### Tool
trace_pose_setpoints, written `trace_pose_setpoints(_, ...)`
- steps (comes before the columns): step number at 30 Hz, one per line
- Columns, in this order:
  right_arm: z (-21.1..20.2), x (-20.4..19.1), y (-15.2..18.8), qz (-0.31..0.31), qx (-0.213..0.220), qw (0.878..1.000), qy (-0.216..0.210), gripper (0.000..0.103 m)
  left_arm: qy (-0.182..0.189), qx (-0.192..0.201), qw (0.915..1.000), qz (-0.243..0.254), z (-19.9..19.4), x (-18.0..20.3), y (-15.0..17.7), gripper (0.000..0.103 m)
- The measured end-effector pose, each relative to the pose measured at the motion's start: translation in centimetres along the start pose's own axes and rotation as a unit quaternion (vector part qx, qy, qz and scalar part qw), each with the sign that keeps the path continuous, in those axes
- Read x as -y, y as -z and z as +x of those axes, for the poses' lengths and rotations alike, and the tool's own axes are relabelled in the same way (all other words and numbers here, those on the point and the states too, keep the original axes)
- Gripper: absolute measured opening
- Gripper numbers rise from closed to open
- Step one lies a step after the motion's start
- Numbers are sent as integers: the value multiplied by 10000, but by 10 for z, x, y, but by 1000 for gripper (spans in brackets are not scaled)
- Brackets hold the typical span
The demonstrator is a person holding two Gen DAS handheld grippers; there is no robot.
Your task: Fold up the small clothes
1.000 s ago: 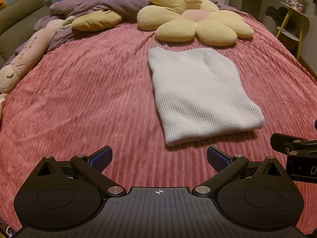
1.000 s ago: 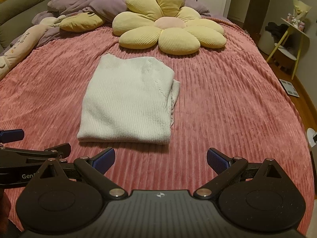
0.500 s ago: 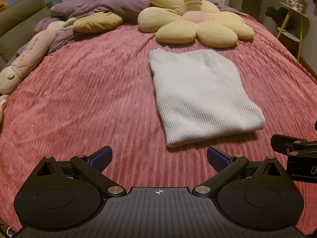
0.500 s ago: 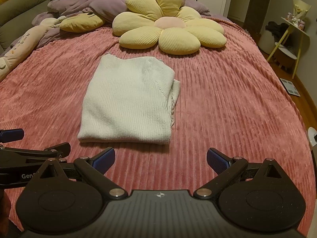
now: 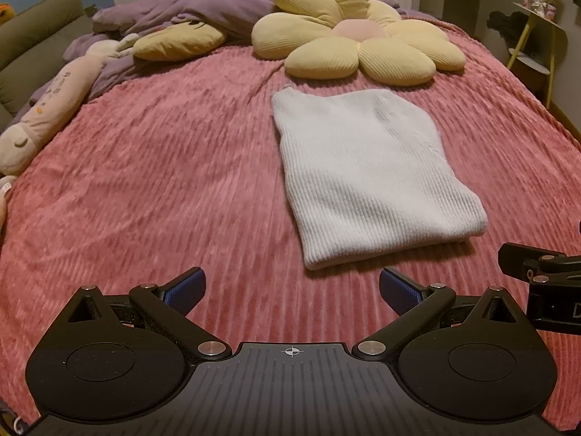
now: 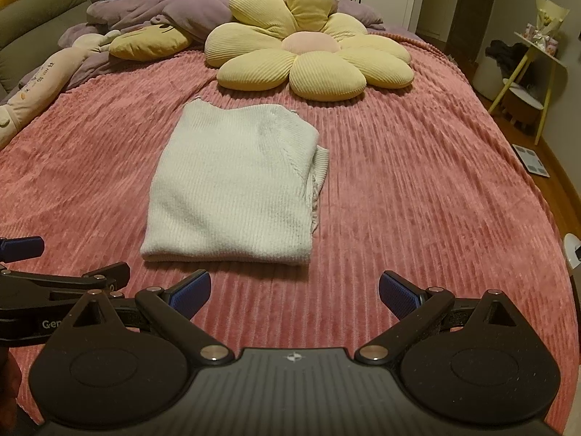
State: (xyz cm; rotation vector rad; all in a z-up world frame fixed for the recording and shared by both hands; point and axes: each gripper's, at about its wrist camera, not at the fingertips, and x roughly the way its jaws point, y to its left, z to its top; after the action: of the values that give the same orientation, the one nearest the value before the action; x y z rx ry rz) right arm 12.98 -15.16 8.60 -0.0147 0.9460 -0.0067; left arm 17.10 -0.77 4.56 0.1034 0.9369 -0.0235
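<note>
**Sweater lies folded as both grippers hang back, empty**

From my remote seat, the white knit sweater rests as a compact rectangle on the pink ribbed bedspread, its thick doubled edge toward me and a few layers peeking out along its right side in the right wrist view. It lies just short of the yellow flower cushion, well apart from the long plush toy at the bed's left edge.

My left gripper hovers above the near bedspread with its blue-padded fingers spread wide and nothing between them. My right gripper is in the same state, jaws apart and empty, just beside the other.

Over the last second almost nothing has shifted: the sweater keeps the same outline, and both cameras have crept only slightly, the garment sitting marginally farther up each view. Neither tool has touched the cloth in that span.

I read that stillness as the fold being finished, or nearly so; what remains, in my judgement, is at most tidying the loose right-hand layers.
</note>
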Motion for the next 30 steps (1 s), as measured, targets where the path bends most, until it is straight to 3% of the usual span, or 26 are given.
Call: trace_pose_setpoints(30, -16, -1, 4, 22, 135, 9999, 50, 99, -17, 162, 9995, 268, -15, 6, 5, 103)
